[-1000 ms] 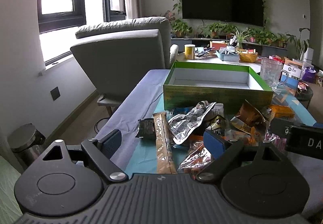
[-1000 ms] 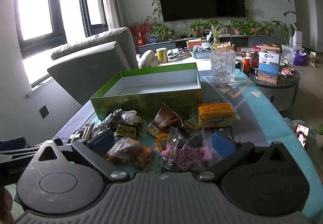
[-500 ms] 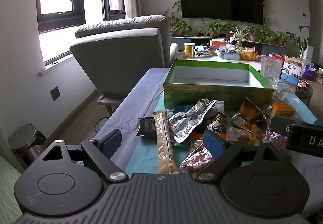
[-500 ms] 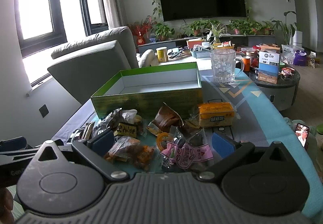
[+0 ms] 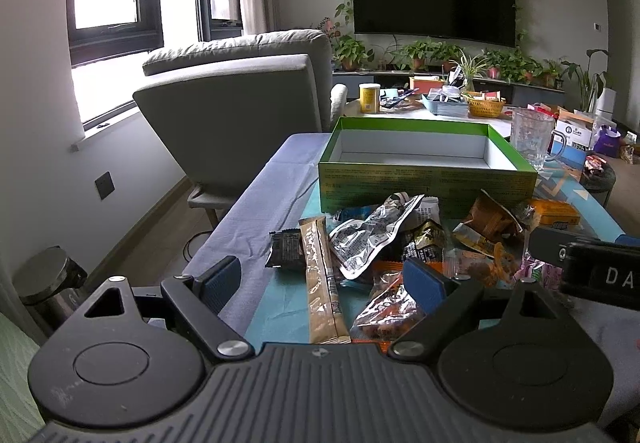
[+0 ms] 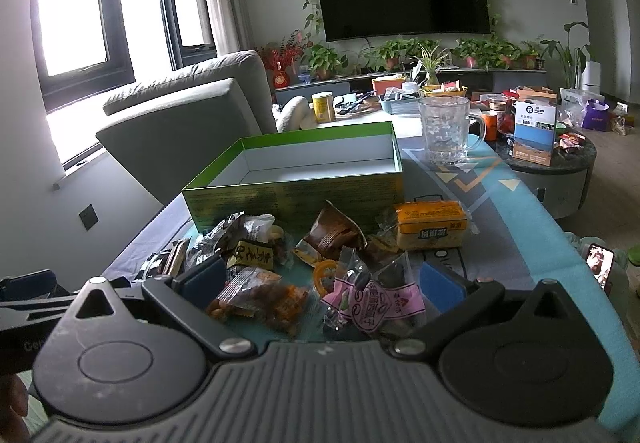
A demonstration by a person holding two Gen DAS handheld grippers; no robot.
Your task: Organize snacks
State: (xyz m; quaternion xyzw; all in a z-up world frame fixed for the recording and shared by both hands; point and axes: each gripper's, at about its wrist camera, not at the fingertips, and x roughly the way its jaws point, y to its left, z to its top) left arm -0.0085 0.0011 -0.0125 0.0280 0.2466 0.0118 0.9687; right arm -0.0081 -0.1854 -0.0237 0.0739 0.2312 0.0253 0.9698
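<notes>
**Snack pile unsorted, box empty, both grippers waiting**

Living-room table under a blue patterned cloth (image 6: 520,243), wall television and potted plants behind. You have a heap of wrapped snacks (image 6: 320,263) lying at the near side of an open green box (image 6: 296,183), some touching its front wall. Nothing is in the box yet, so sorting looks to be at its very start.

Your left gripper (image 5: 320,283) hangs over the left edge of the pile, fingers apart and empty; a long tan stick packet (image 5: 324,283) lies between them on the cloth. Your right gripper (image 6: 320,283) hangs over the pile's near edge, fingers apart, nothing pinched; a pink-labelled packet (image 6: 376,303) and an orange nut packet (image 6: 260,299) sit below the gap.

Next move probably calls for dropping onto one packet, closing on it alone, then lifting it over the front wall.

Writing: the letters "DA" on the right gripper's body in the left view. Packet print is too small to read.
</notes>
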